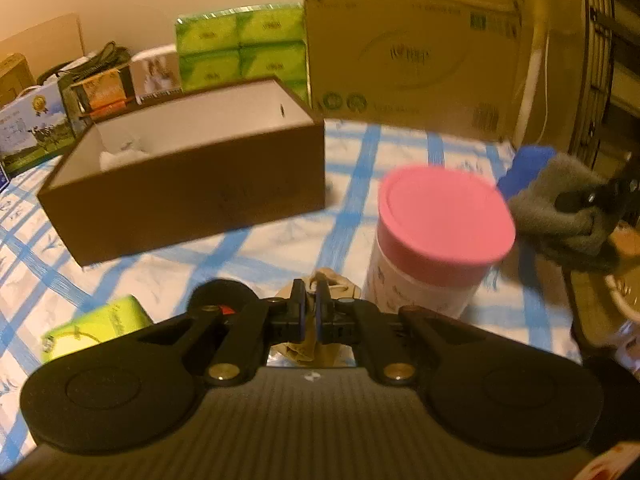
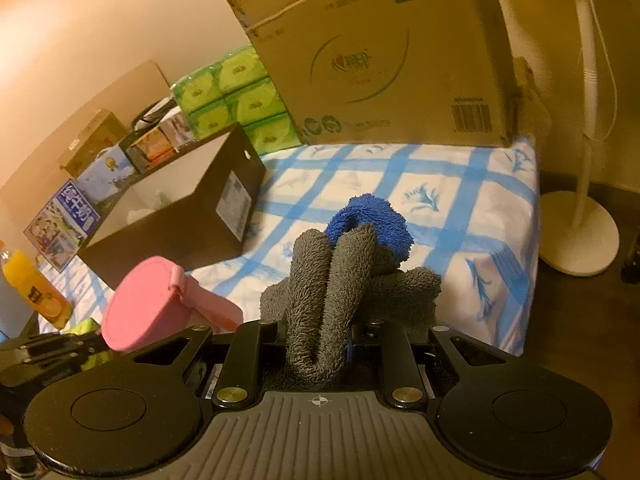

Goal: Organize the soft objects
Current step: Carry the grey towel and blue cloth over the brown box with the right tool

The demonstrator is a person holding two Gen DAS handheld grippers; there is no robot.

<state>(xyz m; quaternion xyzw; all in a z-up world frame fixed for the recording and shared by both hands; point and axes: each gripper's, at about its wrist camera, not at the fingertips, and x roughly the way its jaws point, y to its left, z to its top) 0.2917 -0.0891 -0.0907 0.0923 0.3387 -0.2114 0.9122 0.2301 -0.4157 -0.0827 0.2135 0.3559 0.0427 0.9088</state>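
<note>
the left gripper (image 1: pixel 311 300) has its fingers squeezed tight on a thin tan stocking (image 1: pixel 332 280), which bunches up just past the fingertips and hangs below them. the right gripper (image 2: pixel 320 344) has its fingers pinched on a fluffy gray and blue towel (image 2: pixel 340 272) that sticks up between them. to the right of the left fingers stands a jar with a pink lid (image 1: pixel 444 216). farther ahead on the blue checked tabletop (image 1: pixel 352 200) sits an open brown box (image 1: pixel 192 184) with something white inside. behind it are green tissue packs (image 1: pixel 240 44) and a big cardboard carton (image 1: pixel 412 40).
</note>
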